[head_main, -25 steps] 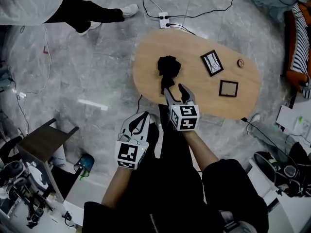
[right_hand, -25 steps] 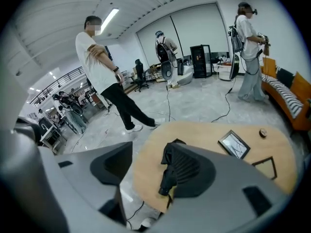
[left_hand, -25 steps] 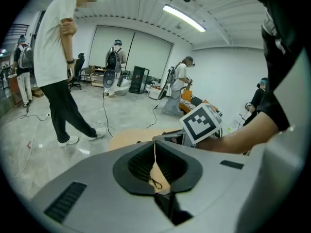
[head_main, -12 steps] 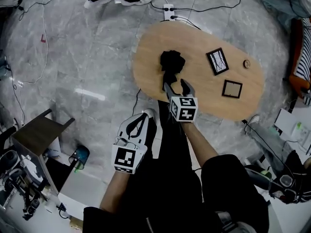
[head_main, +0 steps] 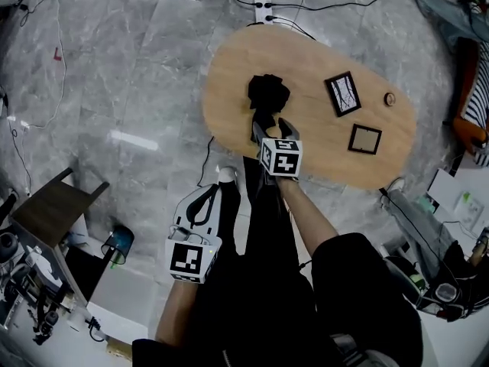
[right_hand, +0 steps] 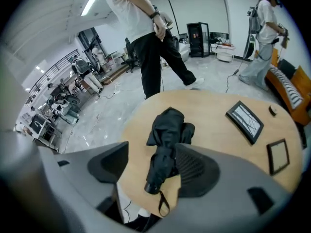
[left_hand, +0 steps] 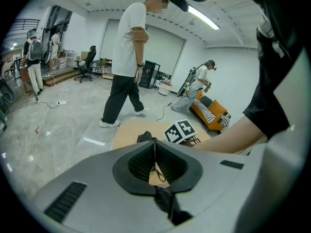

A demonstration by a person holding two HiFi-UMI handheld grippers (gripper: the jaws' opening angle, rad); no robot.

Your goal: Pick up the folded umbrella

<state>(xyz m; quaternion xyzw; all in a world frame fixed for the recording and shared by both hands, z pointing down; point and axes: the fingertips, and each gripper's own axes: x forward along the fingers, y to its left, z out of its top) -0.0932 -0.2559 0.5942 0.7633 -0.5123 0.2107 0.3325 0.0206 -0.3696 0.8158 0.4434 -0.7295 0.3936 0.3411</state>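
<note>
Centre frame: my right gripper (head_main: pixel 271 128), jaws just opened wide, straddles the handle end of the folded umbrella (head_main: pixel 267 96) lying on the table (head_main: pixel 321 147). My left gripper (head_main: pixel 206 199), lower left, stays off it with jaws together.

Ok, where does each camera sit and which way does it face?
Head view: on the person's head, facing steeply down at the wooden table and folded umbrella; shows both forearms, left gripper and right gripper.
Left gripper view: on the left gripper, facing along its shut fingers toward the table; right arm shows.
Right gripper view: on the right gripper, facing down at the umbrella between its fingers, which have just been opening.
Shared: all three show table and umbrella.
</note>
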